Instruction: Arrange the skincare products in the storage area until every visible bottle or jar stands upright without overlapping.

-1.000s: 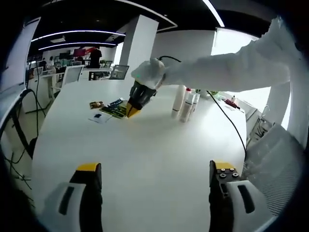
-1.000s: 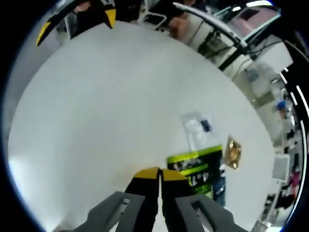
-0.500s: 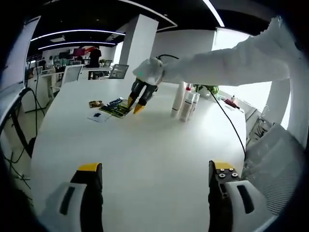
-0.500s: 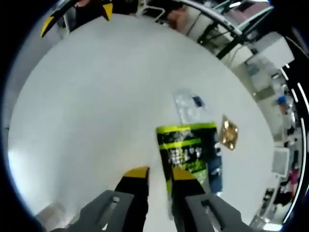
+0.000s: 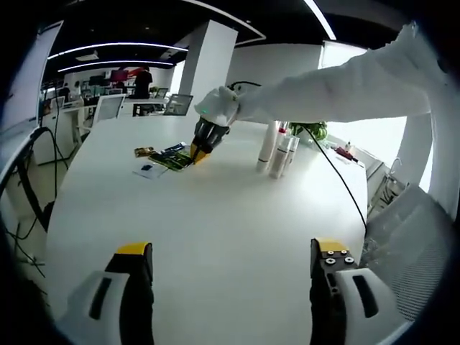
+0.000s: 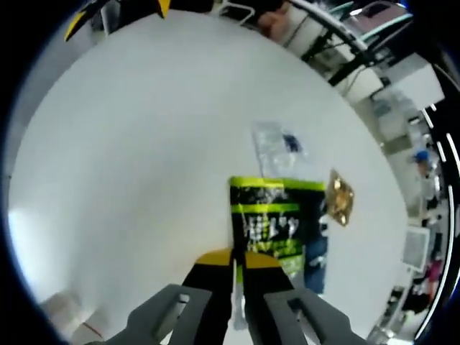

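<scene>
Half a second ago the right gripper's (image 6: 232,259) yellow tips stood apart beside the near end of the green-and-black sachet (image 6: 273,223); now they are pinched together on that near edge, with a thin pale strip of the pack showing between them. In the left gripper view the same tool (image 5: 199,152) has dropped to the sachet on the white table (image 5: 215,237), a white sleeve (image 5: 338,93) trailing behind it.

Counted up: one green-and-black sachet with lime bands and pale print, lying flat; one clear plastic sachet (image 6: 279,142) just beyond it; one small gold foil packet (image 6: 340,203) beside its far corner; and a blue item (image 6: 316,251) partly tucked under the green one. All four lie in one cluster, touching or overlapping. In the left gripper view two white upright bottles (image 5: 276,154) stand close together to the right of that cluster, well apart from it; there may be a third among them, but they are too small and tightly grouped to be sure. A black cable (image 5: 338,172) runs past them across the table.

The left gripper (image 5: 228,260) hovers low over bare tabletop, its jaws spread wide and holding nothing.
</scene>
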Available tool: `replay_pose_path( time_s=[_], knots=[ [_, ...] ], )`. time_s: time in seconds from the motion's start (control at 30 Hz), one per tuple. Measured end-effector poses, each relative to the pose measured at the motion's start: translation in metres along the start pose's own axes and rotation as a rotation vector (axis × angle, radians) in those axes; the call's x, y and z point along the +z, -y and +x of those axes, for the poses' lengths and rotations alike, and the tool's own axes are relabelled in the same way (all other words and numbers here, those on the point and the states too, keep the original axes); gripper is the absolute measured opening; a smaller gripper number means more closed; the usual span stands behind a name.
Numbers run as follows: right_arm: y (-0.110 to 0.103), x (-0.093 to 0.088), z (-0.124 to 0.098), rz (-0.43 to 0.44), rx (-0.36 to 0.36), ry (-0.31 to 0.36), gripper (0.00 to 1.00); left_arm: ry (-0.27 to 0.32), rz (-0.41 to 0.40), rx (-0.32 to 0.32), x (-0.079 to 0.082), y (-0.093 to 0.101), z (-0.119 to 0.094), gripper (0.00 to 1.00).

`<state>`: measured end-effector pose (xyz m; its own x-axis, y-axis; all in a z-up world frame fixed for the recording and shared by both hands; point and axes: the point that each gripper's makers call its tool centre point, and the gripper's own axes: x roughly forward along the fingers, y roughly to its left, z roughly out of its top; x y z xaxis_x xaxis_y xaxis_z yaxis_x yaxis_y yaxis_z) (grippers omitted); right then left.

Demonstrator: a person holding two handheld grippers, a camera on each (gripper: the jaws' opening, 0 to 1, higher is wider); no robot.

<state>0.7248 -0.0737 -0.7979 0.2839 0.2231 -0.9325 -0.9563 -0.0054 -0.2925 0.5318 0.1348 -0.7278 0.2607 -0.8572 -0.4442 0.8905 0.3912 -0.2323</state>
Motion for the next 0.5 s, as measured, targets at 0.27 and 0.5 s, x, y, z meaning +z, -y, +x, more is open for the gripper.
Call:
replay_pose_path(
  time_s=[0.27, 0.5],
  knots=[
    [-0.002, 0.002, 0.003, 0.027, 0.009, -0.007, 0.0, -0.01, -0.005, -0.005, -0.003, 0.001, 0.001, 0.85],
    [-0.011, 0.007, 0.0, -0.021, 0.022, -0.017, 0.0, -0.002, -0.004, -0.001, -0.001, -0.001, 0.0, 0.85]
  ],
)
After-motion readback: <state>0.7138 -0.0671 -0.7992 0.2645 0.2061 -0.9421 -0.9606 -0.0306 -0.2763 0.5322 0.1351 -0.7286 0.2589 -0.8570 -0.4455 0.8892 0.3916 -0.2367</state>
